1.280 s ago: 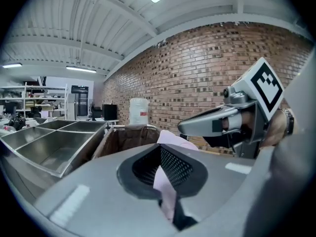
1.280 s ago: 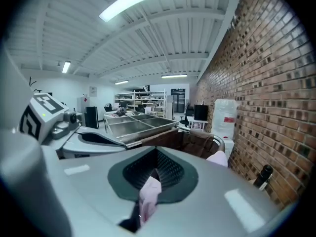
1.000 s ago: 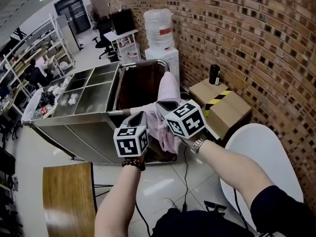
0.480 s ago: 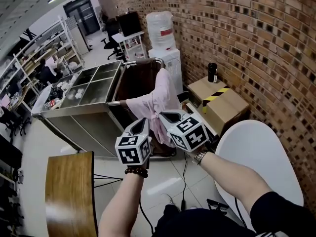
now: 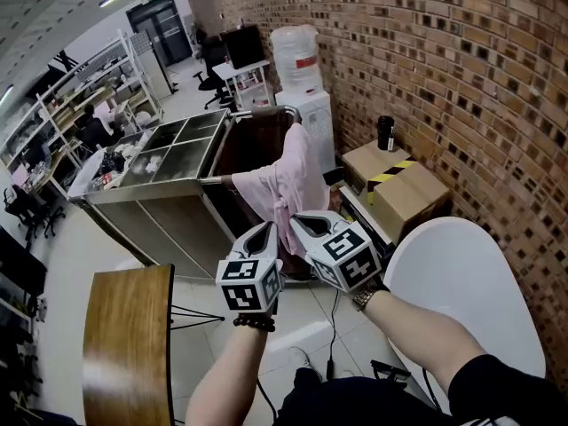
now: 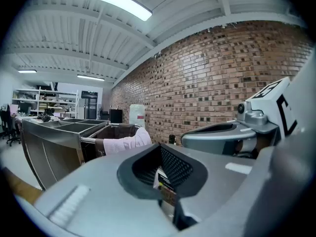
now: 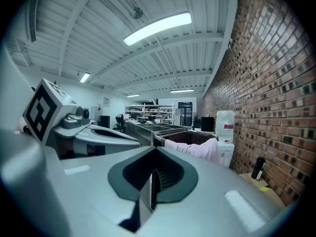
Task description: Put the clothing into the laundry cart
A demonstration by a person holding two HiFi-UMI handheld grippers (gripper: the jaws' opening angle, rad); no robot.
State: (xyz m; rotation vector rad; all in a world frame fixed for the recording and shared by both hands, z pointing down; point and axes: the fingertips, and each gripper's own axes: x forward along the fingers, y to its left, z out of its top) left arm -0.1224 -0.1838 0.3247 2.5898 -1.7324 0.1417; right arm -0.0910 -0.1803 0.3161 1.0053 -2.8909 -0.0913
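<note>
I stand on a pale tiled floor (image 5: 75, 264) beside a brick wall (image 5: 461, 69), with shelving far down the room. A wooden tabletop (image 5: 129, 344) is at my left and a white round tabletop (image 5: 466, 282) at my right. Ahead stands the steel laundry cart (image 5: 164, 224), with a water dispenser (image 5: 306, 105) behind it and a cardboard box (image 5: 404, 193) bearing a black bottle (image 5: 385, 133) beside it. The pink shirt (image 5: 288, 180) hangs draped over the cart's rim, just beyond both tools and touching neither. My left tool (image 5: 264, 231) is slightly apart and empty. My right tool (image 5: 306, 223) is closed on nothing.
</note>
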